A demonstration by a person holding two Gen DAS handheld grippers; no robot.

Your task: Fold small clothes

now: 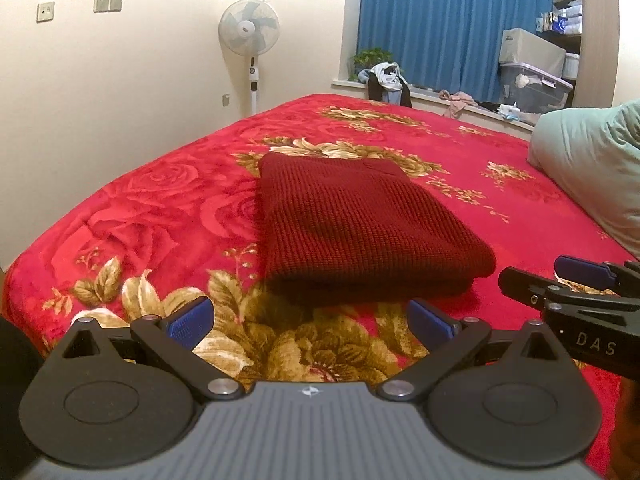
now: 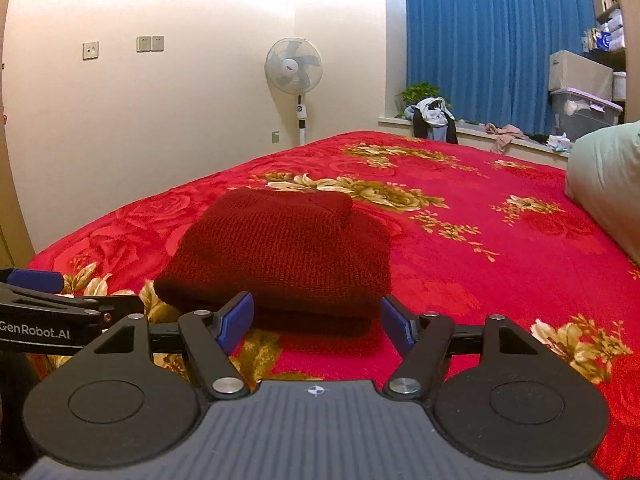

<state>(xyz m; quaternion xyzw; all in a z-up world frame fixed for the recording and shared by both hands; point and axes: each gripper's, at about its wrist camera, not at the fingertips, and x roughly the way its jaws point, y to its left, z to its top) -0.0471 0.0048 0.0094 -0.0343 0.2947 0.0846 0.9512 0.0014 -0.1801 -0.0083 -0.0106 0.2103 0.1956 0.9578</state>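
Left wrist view: one bed [image 1: 168, 184] under a red floral blanket fills the middle of the frame, evidently serving as the folding surface. One dark red knit sweater [image 1: 352, 220] lies at centre on the blanket, already folded into a thick rectangle with its layers stacked square, which suggests the folding is close to done or done. One pale green pillow [image 1: 592, 168] sits at the right edge, pushed clear of the work. One fan [image 1: 249, 32] stands against the wall at upper centre, and loose clothes [image 1: 386, 80] are heaped in two spots on the sill below the blue curtain [image 1: 448, 24], perhaps awaiting their turn. Two grippers are in play. At bottom centre the left gripper [image 1: 310, 320] has its jaws spread wide and nothing between them, just short of the sweater's near edge. In the right wrist view the right gripper [image 2: 316, 322] is likewise spread and empty, its pads flanking the near edge without touching it.
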